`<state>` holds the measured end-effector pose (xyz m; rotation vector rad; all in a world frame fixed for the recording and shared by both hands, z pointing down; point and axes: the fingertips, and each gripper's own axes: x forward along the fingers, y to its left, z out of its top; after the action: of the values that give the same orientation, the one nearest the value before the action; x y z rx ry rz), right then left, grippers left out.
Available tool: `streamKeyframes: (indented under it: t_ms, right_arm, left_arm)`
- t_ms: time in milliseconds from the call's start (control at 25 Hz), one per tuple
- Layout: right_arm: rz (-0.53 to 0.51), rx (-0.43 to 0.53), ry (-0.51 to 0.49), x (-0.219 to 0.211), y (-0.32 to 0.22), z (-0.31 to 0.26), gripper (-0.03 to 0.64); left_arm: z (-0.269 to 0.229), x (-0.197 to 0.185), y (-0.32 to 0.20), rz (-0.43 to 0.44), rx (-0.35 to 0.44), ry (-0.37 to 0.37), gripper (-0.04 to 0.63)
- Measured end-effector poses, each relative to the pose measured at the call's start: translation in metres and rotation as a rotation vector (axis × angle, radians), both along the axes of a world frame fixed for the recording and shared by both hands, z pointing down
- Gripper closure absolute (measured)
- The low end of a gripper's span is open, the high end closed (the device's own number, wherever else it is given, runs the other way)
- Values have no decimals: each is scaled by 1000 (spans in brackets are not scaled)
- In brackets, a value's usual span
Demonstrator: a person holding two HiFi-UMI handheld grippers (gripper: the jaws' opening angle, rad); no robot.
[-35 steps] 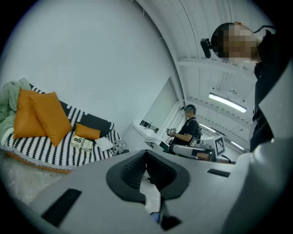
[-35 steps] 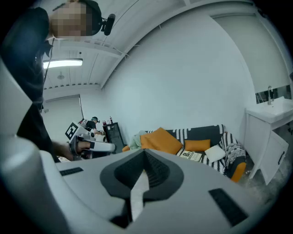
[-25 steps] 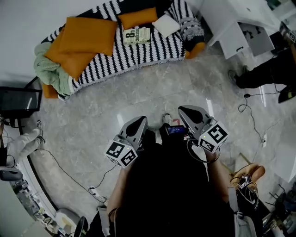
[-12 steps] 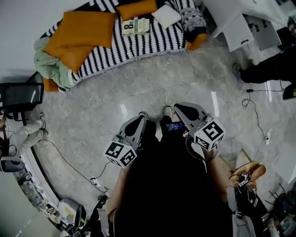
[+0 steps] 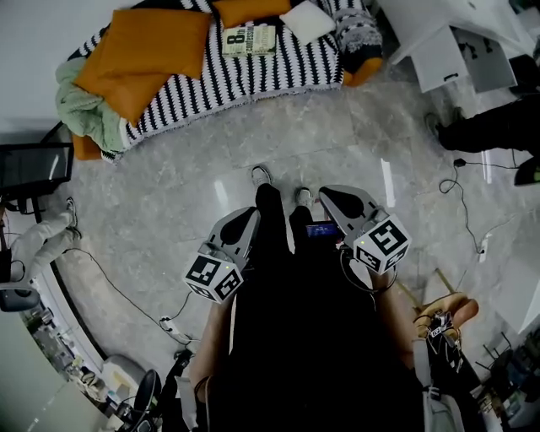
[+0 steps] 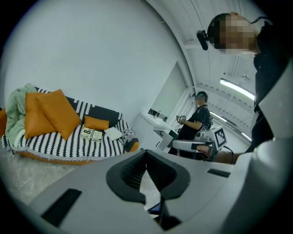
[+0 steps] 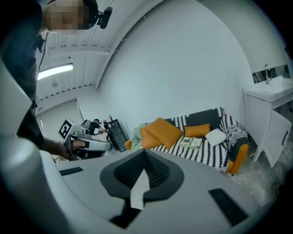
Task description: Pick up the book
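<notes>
Orange and stripes over pale grey

We see a black-and-white striped throw (image 5: 253, 84) carrying orange cushions (image 5: 148, 51), a white pillow (image 5: 308, 20), a mint-green blanket (image 5: 84, 111) and a cream book (image 5: 251, 40) with dark lettering; the floor (image 5: 337, 143) is grey-veined marble, the wall (image 6: 114, 55) plain white.

Striped-covered sofa (image 5: 253, 80) against wall. Bears book (image 5: 250, 40) lying flat, just beside small orange cushion (image 5: 249, 10) and white pillow (image 5: 308, 20); large orange cushions (image 5: 139, 55) alongside; green blanket (image 5: 80, 110) heaped at end.
</notes>
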<state>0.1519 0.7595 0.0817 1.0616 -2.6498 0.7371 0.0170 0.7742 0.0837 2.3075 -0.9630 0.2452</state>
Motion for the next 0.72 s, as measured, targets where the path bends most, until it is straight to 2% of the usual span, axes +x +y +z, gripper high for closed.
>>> streamKeyframes:
  t_ms: [200, 440, 720]
  right_arm:
    - [37, 8, 65, -8, -24, 0, 600]
    - [58, 45, 68, -41, -74, -23, 600]
    - [48, 54, 102, -93, -120, -31, 600]
  left_arm:
    - [8, -27, -35, -19, -11, 25, 581]
    - [-4, -37, -82, 53, 35, 47, 581]
    - [3, -79, -129, 107, 45, 39, 581]
